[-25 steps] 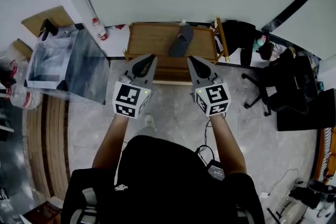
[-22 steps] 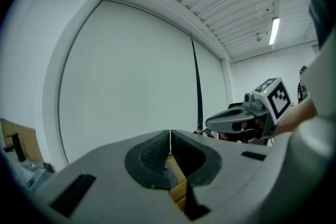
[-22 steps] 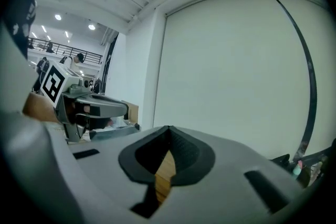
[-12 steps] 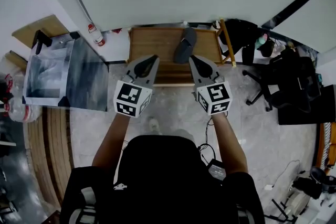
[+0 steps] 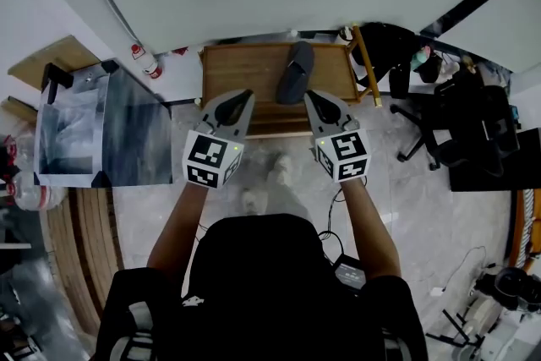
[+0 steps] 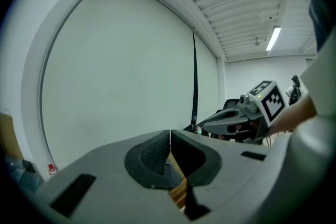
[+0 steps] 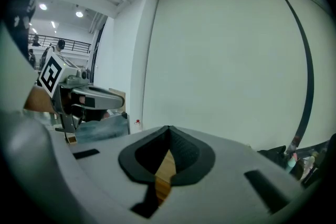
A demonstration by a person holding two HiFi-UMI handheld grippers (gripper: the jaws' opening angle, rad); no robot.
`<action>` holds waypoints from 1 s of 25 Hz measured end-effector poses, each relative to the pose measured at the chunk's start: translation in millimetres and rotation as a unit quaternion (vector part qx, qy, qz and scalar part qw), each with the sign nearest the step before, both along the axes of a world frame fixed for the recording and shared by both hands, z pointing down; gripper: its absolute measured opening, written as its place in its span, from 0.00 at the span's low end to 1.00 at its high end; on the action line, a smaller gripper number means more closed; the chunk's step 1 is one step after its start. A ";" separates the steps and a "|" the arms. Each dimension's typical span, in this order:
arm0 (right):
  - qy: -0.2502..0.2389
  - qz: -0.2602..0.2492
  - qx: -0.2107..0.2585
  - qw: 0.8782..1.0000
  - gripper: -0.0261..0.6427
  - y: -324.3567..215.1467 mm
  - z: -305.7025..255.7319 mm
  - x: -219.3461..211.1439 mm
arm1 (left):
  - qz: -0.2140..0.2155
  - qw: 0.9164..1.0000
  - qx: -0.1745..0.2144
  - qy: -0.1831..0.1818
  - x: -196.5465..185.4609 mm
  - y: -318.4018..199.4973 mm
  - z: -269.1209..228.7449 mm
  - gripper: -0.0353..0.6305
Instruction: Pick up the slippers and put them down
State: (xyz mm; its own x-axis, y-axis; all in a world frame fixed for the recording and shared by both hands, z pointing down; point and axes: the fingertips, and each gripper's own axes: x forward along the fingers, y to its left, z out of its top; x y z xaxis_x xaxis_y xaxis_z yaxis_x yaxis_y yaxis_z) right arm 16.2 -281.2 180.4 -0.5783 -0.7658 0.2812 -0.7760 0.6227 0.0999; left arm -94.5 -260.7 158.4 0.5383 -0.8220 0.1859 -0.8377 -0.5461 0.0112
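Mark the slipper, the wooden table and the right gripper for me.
slipper (image 5: pixel 295 72), head view, middle of its body
wooden table (image 5: pixel 241 68), head view, bare top
right gripper (image 5: pixel 309 96), head view, closed fingertips

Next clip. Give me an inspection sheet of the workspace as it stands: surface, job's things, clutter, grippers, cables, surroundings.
Surface: low wooden table against the white wall.
Job's things: one dark grey slipper lying on the table; no second slipper seen.
Clutter: red-capped bottle and clear box to the table's left.
Grippers: left gripper and right gripper both shut, empty, apart from the slipper.
Cables: black cable on the floor.
Surroundings: black office chair; grey tiled floor.
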 end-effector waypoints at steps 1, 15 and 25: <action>0.000 0.001 -0.004 1.000 0.03 -5.5 3.2 1.7 | 0.001 1.000 -0.002 0.000 1.9 -5.3 1.8 0.06; 0.000 -0.036 -0.088 0.995 0.03 -108.2 59.2 17.5 | -0.015 0.998 -0.052 -0.017 22.2 -111.3 51.4 0.06; 0.050 -0.051 -0.185 0.980 0.03 -163.1 149.5 38.5 | -0.028 0.995 -0.097 -0.017 38.5 -170.5 95.1 0.06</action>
